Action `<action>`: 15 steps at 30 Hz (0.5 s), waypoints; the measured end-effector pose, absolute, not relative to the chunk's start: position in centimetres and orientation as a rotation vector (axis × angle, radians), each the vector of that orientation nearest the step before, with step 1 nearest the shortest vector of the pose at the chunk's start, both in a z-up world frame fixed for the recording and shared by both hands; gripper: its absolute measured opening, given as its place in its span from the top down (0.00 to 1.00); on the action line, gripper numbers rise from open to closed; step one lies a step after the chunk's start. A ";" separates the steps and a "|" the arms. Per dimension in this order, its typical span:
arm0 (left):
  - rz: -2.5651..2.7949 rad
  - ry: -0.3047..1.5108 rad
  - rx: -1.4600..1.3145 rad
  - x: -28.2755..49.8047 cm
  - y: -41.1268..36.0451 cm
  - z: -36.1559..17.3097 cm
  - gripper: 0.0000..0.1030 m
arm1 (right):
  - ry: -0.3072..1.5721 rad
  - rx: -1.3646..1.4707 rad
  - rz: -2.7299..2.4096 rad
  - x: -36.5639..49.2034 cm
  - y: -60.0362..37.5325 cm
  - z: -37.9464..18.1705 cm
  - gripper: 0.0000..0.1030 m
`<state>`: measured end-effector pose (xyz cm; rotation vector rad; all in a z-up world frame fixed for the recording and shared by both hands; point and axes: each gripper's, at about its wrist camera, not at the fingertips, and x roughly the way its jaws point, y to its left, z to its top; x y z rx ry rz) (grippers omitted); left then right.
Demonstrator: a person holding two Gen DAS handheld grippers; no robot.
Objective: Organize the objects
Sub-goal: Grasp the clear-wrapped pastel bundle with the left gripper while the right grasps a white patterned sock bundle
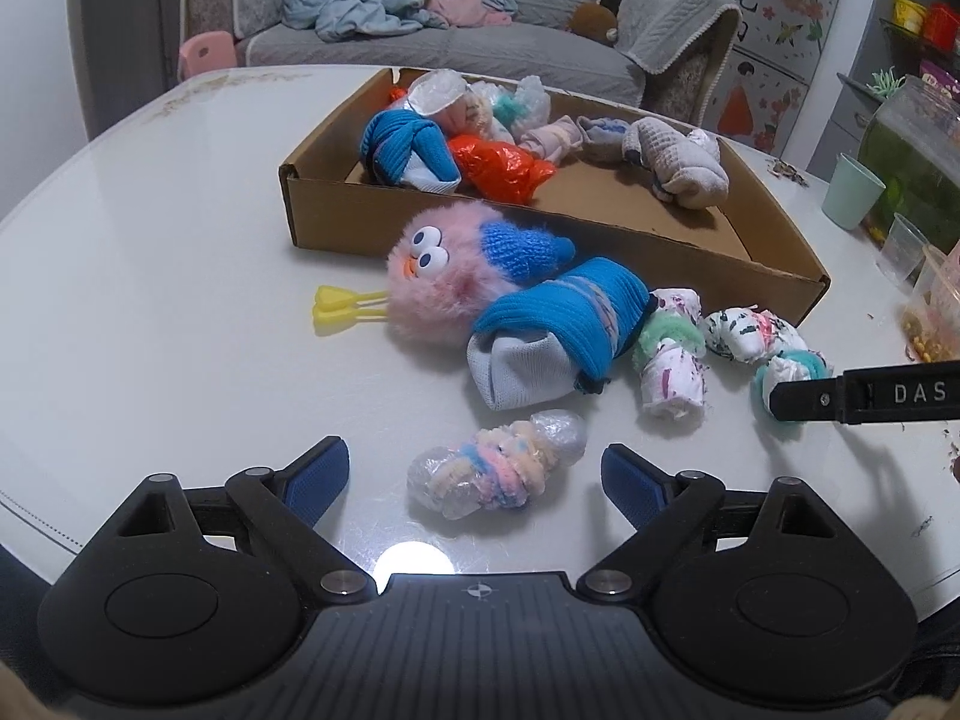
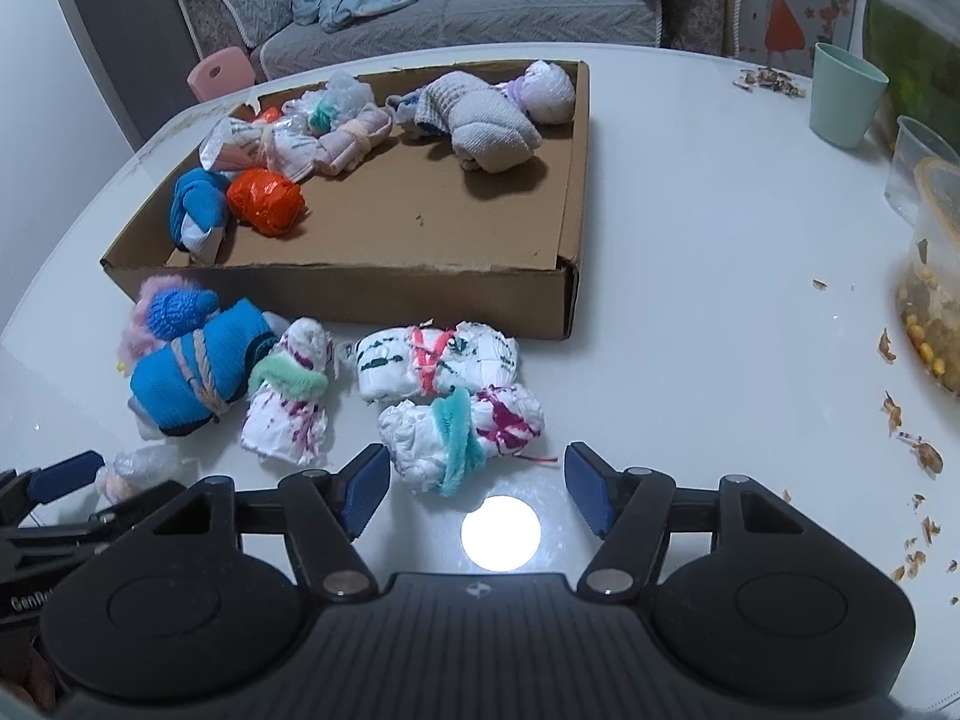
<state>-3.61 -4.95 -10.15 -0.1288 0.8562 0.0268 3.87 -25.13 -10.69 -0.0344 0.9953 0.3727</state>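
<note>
Lying on the white table (image 2: 690,300) in front of the cardboard box (image 2: 360,294) are six small things: one fluffy pink toy (image 1: 438,288) with big eyes, one blue sock roll (image 1: 558,324) leaning on it, three white bundles tied with fuzzy bands, and one clear plastic bundle (image 1: 498,465) wrapped in pastel yarn. Inside the box I can see one more blue roll (image 2: 195,213), one orange plastic ball (image 2: 264,199), one grey sock bundle (image 2: 486,126) and a few pale wrapped ones that are hard to count.

The left hand-held gripper (image 1: 474,483) is wide apart and holds nothing. The yarn-wrapped bundle sits between its blue pads, and I see no pad pressing on it.

The right hand-held gripper (image 2: 477,489) is about half open and empty too. The white bundle with the teal band (image 2: 462,438) lies just ahead, between its tips, not squeezed.
</note>
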 end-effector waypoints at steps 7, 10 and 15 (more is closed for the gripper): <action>-0.014 0.854 -0.163 -3.7 -4.6 -9.7 0.43 | 1.012 -0.043 0.394 3.7 -24.9 -10.5 0.73; -0.018 0.860 -0.169 -3.6 -4.4 -9.6 0.43 | 1.014 -0.040 0.398 3.4 -25.0 -10.4 0.76; -0.025 0.863 -0.166 -3.5 -4.3 -9.6 0.43 | 1.027 -0.013 0.417 3.3 -25.5 -10.3 0.76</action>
